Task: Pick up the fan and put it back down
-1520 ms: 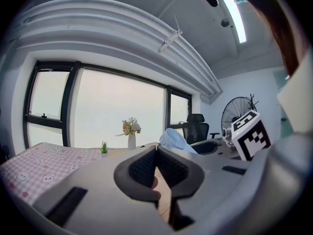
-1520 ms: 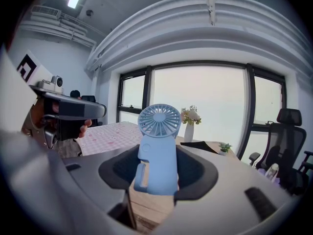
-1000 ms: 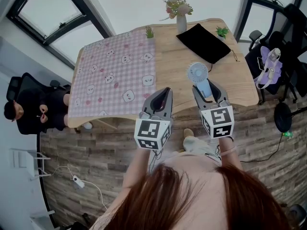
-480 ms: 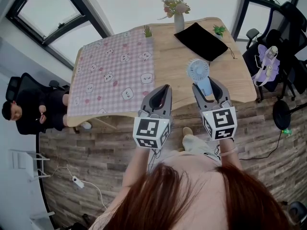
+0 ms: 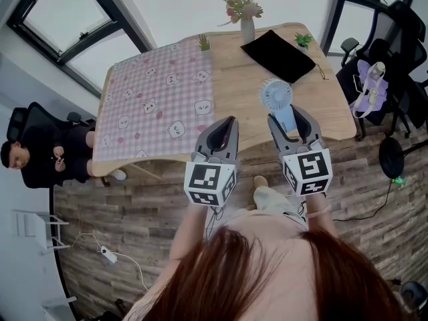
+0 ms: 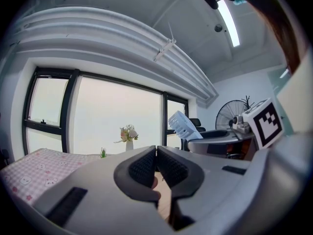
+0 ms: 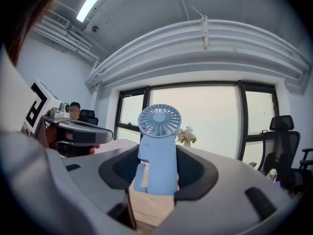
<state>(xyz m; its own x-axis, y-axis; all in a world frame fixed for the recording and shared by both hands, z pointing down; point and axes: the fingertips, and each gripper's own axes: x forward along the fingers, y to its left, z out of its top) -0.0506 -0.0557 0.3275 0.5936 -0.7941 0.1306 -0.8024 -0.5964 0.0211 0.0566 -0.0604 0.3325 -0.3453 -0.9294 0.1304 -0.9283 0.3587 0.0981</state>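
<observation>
Wooden table (image 5: 331, 109) sits below my rig. My right gripper (image 5: 289, 121) is clamped on the handle of the blue fan (image 5: 276, 95), kept upright so it can go straight back down. I judge it lifted clear, above the table's near edge. My left gripper (image 5: 226, 129), jaws together and empty, idles over that same edge.

A wooden table (image 5: 331, 109) stands on wood-plank floor (image 5: 134, 226). A pink checked cloth (image 5: 160, 105) covers the table's left half. Bright, dark-framed windows (image 5: 73, 25) lie beyond the table; black office chairs (image 5: 401, 39) stand to its right.
</observation>
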